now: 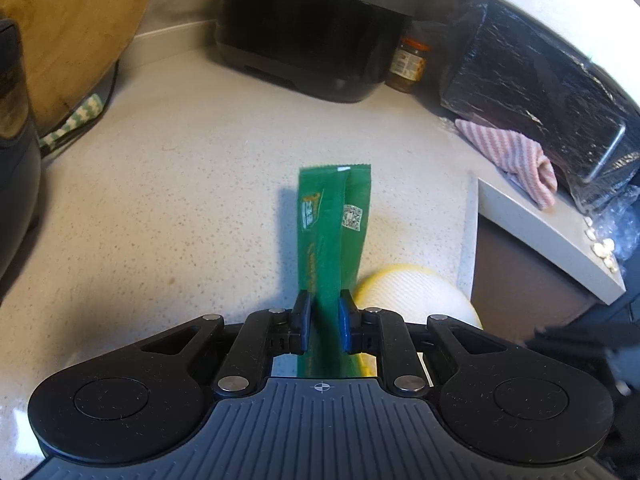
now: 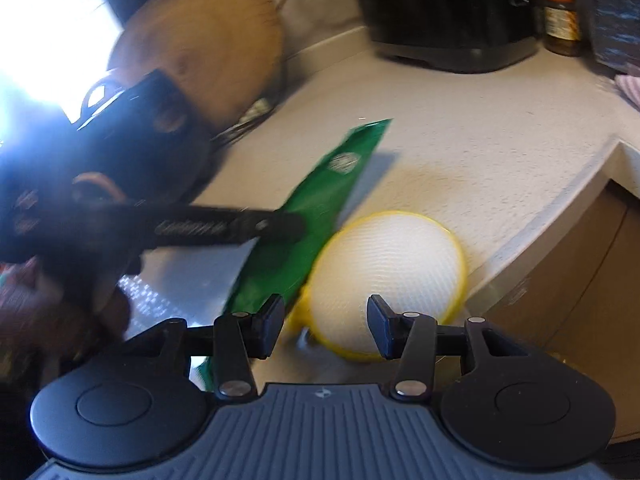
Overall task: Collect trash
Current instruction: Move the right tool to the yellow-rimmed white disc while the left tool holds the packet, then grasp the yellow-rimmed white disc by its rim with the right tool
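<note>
Left gripper (image 1: 325, 322) clamping green wrapper (image 1: 334, 224), pointing forward

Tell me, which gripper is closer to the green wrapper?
Left. The left gripper is clamped on the green wrapper; the right gripper hangs open just beside it, not touching.

One green wrapper (image 1: 334, 236), one yellow-rimmed disc (image 2: 386, 276) right of it, one jar (image 1: 408, 65), one striped cloth (image 1: 516, 160), one board (image 1: 72, 36).
</note>
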Motion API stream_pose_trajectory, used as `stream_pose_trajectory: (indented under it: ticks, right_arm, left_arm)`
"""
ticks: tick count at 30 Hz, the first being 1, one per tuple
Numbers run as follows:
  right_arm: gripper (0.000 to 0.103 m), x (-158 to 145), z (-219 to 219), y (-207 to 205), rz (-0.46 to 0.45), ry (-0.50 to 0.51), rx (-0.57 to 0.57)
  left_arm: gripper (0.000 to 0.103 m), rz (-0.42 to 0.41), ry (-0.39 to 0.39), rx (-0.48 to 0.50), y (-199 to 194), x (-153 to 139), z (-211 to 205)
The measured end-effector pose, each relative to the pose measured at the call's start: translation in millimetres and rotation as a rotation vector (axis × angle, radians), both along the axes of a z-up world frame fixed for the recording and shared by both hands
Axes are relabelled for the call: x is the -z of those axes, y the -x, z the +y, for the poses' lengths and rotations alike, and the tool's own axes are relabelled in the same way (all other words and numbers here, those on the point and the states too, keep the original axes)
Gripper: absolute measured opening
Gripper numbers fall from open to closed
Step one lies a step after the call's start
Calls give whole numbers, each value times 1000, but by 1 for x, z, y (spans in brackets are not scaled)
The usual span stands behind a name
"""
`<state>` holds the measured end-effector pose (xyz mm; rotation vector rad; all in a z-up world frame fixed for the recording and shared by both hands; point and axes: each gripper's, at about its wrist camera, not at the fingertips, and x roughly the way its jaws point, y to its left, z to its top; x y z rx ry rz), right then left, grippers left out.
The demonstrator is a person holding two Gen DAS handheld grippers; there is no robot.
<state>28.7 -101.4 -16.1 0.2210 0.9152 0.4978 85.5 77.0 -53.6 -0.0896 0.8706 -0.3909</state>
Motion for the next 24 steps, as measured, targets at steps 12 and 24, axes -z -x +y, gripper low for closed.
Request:
stream_pose_trajectory:
  ticks: [12,24]
  right_arm:
    - [68,23,-72,-11,114,-163,355]
    - [39,-3,-48,0,41,-201,245]
  left_arm:
    - [18,-8,-51,47,-7,6,-19]
    - [31,-28,-248,156,7,13,-40]
